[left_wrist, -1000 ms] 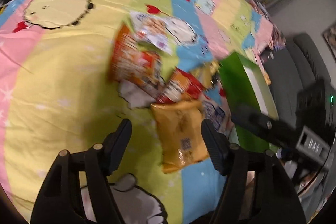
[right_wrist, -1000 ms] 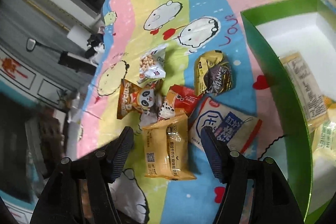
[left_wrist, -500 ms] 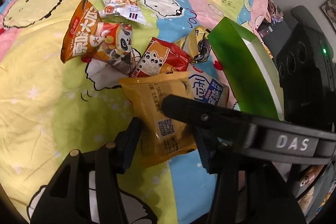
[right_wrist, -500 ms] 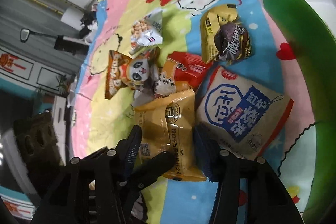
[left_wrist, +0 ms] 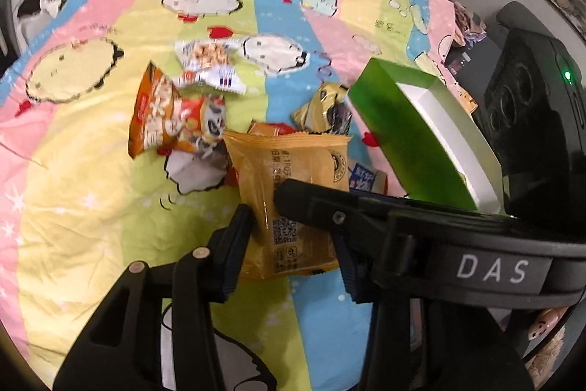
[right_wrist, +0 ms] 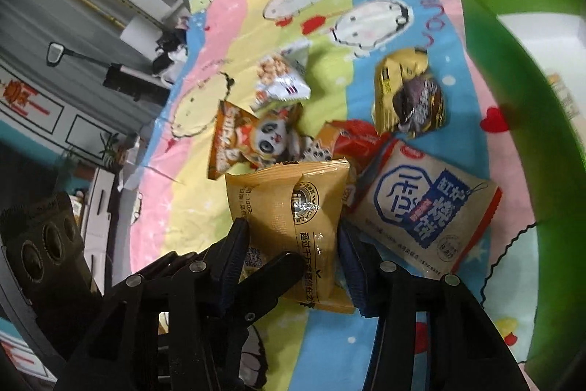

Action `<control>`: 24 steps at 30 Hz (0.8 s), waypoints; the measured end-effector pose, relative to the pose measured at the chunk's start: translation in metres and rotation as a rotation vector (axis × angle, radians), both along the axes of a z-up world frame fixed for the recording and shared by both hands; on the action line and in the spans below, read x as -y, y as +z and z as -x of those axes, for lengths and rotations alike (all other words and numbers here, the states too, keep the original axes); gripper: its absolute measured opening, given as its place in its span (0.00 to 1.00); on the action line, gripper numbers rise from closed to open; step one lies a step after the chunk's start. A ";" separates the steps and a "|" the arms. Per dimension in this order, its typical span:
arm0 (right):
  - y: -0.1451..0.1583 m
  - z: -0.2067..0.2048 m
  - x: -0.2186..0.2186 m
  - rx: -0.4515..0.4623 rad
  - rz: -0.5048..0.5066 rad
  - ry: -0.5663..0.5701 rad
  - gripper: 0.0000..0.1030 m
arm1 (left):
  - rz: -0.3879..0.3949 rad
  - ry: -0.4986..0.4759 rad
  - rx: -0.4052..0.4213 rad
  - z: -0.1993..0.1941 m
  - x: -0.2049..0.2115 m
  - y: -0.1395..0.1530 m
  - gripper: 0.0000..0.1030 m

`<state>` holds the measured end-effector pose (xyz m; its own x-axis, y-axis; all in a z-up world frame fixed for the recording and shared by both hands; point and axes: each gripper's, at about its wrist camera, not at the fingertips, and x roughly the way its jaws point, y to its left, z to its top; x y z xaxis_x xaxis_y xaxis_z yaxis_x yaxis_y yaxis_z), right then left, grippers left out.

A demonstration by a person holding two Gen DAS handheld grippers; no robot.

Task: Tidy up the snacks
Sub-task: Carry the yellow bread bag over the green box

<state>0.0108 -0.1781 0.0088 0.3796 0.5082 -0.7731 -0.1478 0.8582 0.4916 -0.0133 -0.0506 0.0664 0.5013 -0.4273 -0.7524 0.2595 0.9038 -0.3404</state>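
Yellow packet (right_wrist: 289, 226) sits nearest, pinched between both grippers: right gripper (right_wrist: 293, 244) clamps its sides, left gripper (left_wrist: 289, 237) closing w/ the packet between its jaws, probably to steady the slippery film. Beyond it, other snacks on the bedspread (left_wrist: 91, 207); green box (left_wrist: 410, 141) to the right, prob. its destination.
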 end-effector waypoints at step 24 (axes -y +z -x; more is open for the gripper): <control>0.101 0.046 0.094 0.309 -0.042 -0.175 0.50 | -0.021 -0.127 0.289 0.020 0.094 0.089 0.42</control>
